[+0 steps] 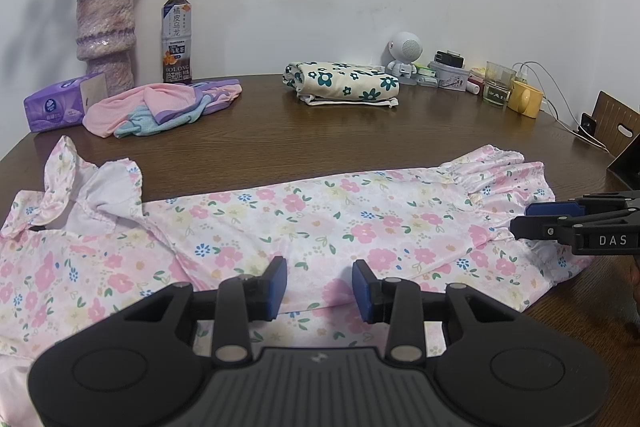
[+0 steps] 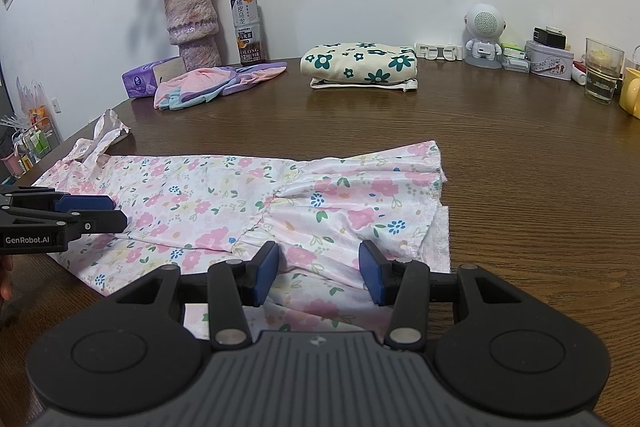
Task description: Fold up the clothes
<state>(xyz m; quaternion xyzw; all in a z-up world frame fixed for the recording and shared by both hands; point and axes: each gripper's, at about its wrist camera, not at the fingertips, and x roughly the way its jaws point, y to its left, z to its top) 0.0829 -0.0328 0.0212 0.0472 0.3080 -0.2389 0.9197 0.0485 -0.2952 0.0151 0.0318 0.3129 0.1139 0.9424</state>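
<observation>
White wall backs a brown wooden bench [image 1: 420,123], and on it a pink flowered dress [image 1: 320,219] lies spread lengthwise across the near half. From the left camera its ruffled shoulder end sits at 9 o'clock and its gathered hem runs toward 3 o'clock. The cloth is thin and glossy, printed with pink, blue and yellow blossoms; it already looks doubled along its length, with a soft crease near the front edge.

The left gripper [image 1: 319,290] hovers low over the middle of the dress with its fingers [image 1: 280,281] partly open and nothing pinched between them. The right gripper [image 2: 318,273] hangs over the skirt end, likewise partly open and empty, cloth showing in the gap.

My judgement is that the next fold is being set up. To do it well, each pair of fingers should bite the near edge through all layers, lift evenly, and carry the hem toward 9 o'clock without dragging, since slippery fabric like this may slide and skew.

At 12 o'clock a folded cream garment [image 1: 342,83] rests, well apart.
</observation>
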